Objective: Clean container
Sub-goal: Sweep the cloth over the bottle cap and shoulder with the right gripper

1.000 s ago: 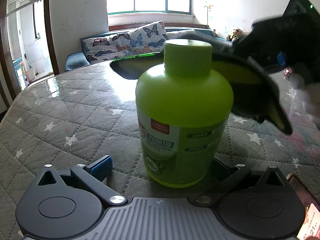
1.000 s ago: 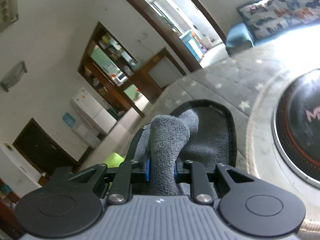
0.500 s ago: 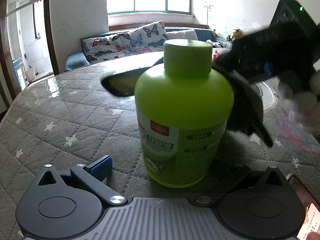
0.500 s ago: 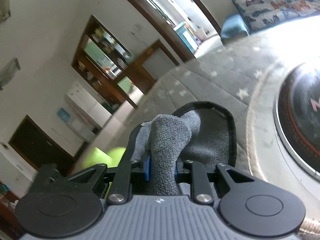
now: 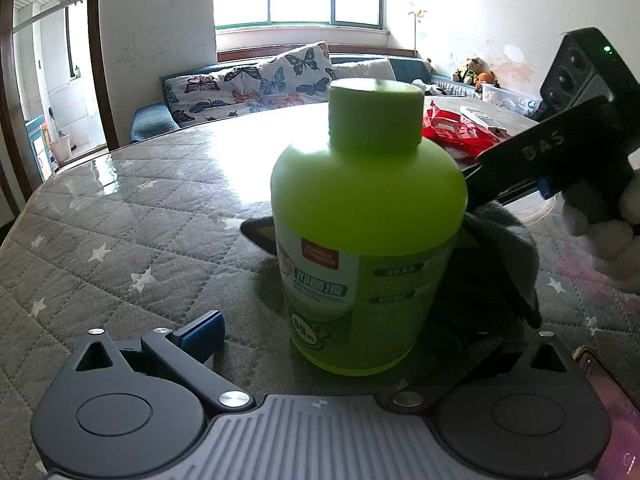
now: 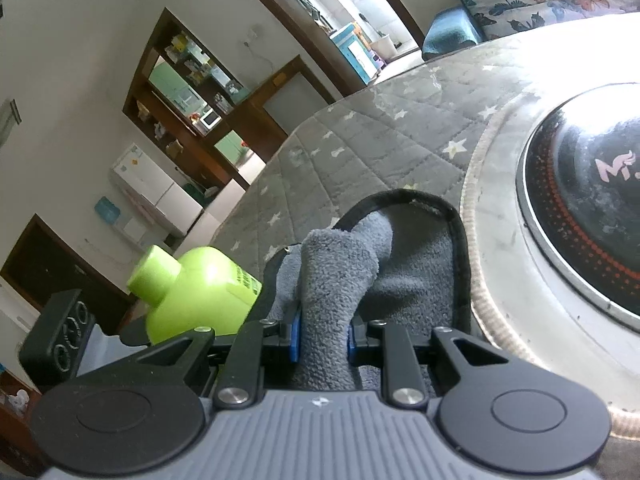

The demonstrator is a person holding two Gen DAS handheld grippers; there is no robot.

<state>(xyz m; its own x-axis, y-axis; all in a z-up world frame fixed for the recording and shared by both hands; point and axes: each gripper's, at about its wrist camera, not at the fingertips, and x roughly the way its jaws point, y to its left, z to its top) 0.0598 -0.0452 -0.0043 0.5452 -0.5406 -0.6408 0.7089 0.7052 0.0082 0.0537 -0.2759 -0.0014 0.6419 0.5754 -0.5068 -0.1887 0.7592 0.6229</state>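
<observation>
A lime-green bottle [image 5: 368,216] with a green cap and a white label stands upright on the quilted grey tabletop [image 5: 120,240]. My left gripper [image 5: 340,336] is open around its base; the blue left pad [image 5: 202,334] stands clear of the bottle, and the right finger is hidden behind it. My right gripper [image 6: 323,336] is shut on a grey towelling cloth [image 6: 340,276] with black edging. In the left wrist view the right gripper [image 5: 504,192] sits just right of the bottle's shoulder, and the cloth [image 5: 504,240] hangs against that side. The bottle [image 6: 200,288] appears left of the cloth.
A round black cooktop [image 6: 580,208] on a pale mat lies right of the cloth. A red packet [image 5: 460,128] sits behind the bottle, and a phone [image 5: 600,380] lies at the lower right. A hand [image 5: 624,240] holds the right gripper. A sofa with butterfly cushions [image 5: 260,84] stands beyond.
The right gripper has come down with the cloth from above and behind the bottle to the bottle's right side. The left gripper and the bottle have stayed put.
</observation>
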